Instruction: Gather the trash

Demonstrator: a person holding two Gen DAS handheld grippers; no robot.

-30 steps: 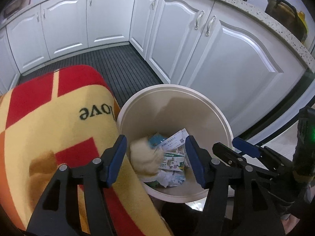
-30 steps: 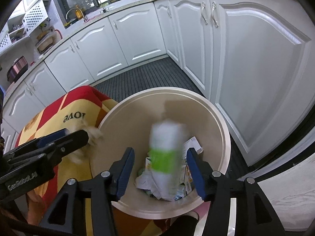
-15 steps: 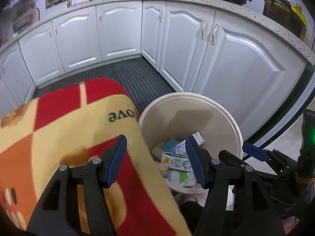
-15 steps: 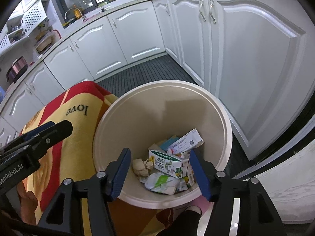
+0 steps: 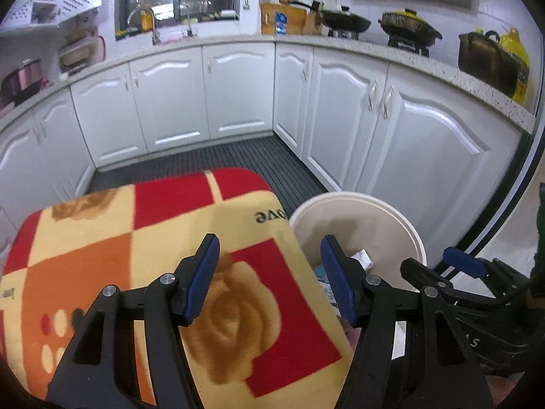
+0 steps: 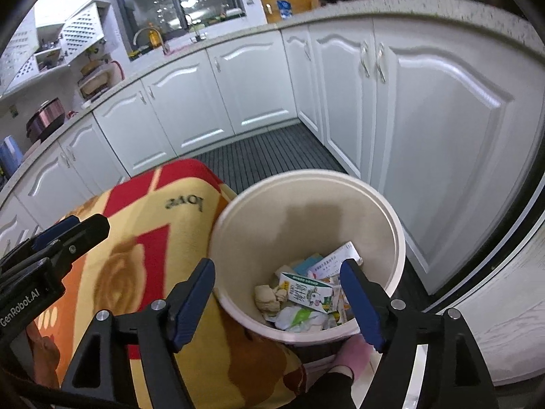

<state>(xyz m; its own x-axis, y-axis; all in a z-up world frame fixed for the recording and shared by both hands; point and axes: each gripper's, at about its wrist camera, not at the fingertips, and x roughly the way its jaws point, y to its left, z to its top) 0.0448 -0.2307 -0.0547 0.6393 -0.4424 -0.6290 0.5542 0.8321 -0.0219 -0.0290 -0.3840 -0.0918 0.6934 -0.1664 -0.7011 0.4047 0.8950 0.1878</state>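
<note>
A cream round bin [image 6: 391, 225] stands on the floor beside a surface covered by a red, orange and yellow cloth [image 6: 146, 238]. In the bin lie a green and white carton [image 6: 306, 291], a crumpled tan wad [image 6: 267, 298], papers and wrappers. My right gripper [image 6: 277, 301] hangs above the bin's near side, its jaws opening with nothing between them. My left gripper [image 5: 269, 281] is open and empty above the cloth [image 5: 136, 238], just left of the bin [image 5: 402, 225]. The right gripper's fingers [image 5: 460, 266] show at the lower right of the left wrist view.
White kitchen cabinets [image 5: 238, 95] wrap around the dark slatted floor [image 5: 238, 156]. Pots and pans [image 5: 408, 29] sit on the speckled counter at right, and a sink with a tap [image 5: 146, 24] is below the window. A person's pink sock [image 6: 352, 354] shows beside the bin's base.
A white and green package fell from between the right jaws into the bin, and those jaws spread wider. Both grippers rose and tilted up; the left moved from over the bin to over the cloth.
</note>
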